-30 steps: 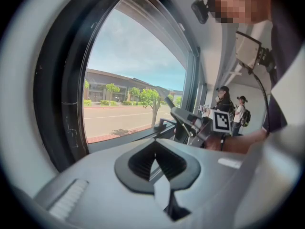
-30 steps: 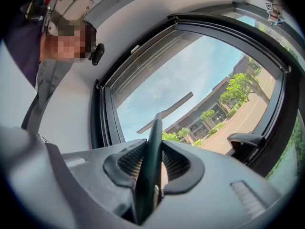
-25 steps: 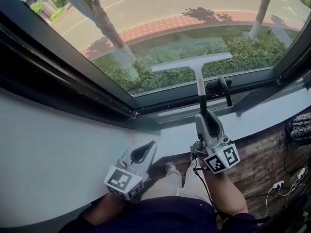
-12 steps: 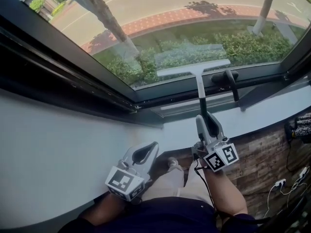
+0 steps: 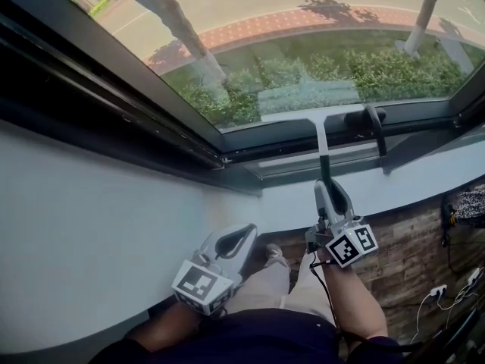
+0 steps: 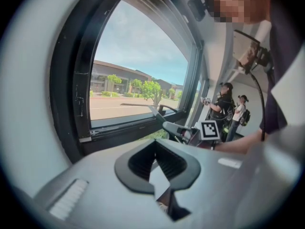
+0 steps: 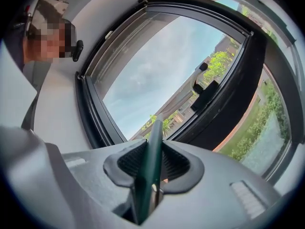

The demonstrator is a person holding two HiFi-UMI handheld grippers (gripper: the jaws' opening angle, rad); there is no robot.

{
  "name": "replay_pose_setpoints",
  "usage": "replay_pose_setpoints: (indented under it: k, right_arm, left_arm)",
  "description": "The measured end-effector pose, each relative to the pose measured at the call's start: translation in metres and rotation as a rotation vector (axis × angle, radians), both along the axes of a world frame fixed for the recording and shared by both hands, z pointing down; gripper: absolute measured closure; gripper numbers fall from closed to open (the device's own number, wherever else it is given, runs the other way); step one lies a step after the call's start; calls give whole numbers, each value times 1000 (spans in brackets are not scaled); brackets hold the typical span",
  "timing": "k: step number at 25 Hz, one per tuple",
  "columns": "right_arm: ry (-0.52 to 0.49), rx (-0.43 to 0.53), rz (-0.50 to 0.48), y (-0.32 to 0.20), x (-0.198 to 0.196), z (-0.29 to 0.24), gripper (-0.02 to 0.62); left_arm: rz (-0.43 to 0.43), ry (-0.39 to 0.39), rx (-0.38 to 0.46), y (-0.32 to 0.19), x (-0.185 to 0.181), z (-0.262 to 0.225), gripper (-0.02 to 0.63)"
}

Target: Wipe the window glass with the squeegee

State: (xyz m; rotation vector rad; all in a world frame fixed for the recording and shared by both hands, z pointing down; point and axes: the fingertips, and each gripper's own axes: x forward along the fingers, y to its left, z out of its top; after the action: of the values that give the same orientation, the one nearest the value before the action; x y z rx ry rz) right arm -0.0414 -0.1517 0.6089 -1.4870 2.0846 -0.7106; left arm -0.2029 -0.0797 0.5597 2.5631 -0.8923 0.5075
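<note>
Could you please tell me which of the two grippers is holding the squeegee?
The right gripper: its jaws clamp the white squeegee by its dark handle, while the left gripper holds nothing.

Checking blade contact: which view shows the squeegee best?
Head view: the whole squeegee, blade low on the glass, handle in the right tool. Right gripper view shows only its dark handle clamped; left gripper view shows it small, side-on.

White squeegee (image 5: 320, 139), its handle seemingly dark green; black window frame (image 5: 114, 82); white wall (image 5: 76, 218).
</note>
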Motion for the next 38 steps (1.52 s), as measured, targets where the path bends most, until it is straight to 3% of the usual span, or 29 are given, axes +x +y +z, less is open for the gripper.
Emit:
replay_pose_setpoints:
  k: [5, 9, 11, 15, 18, 22, 30, 38]
  right_arm:
    - [83, 144, -49, 18, -21, -78, 491]
    - [155, 382, -79, -28, 0, -166, 491]
    - [175, 454, -58, -31, 3, -209, 491]
    - [146, 610, -19, -23, -15, -309, 491]
    - [154, 723, -4, -46, -24, -356, 491]
    - [88, 833, 2, -71, -40, -415, 491]
    - [128, 949, -32, -98, -82, -474, 491]
    - [131, 912, -30, -97, -101, -483, 491]
  left_arm:
    - [5, 24, 25, 1, -4, -25, 598]
    - [-14, 81, 163, -47, 21, -36, 598]
    - [-9, 93, 181, -49, 25, -45, 598]
    - [-22, 100, 219, -42, 15, -82, 600]
    - [-54, 121, 321, -66, 14, -118, 598]
    - [-91, 135, 435, -89, 13, -157, 598]
    - [-130, 142, 509, -102, 8, -178, 598]
    - [-183, 163, 524, -85, -16, -196, 598]
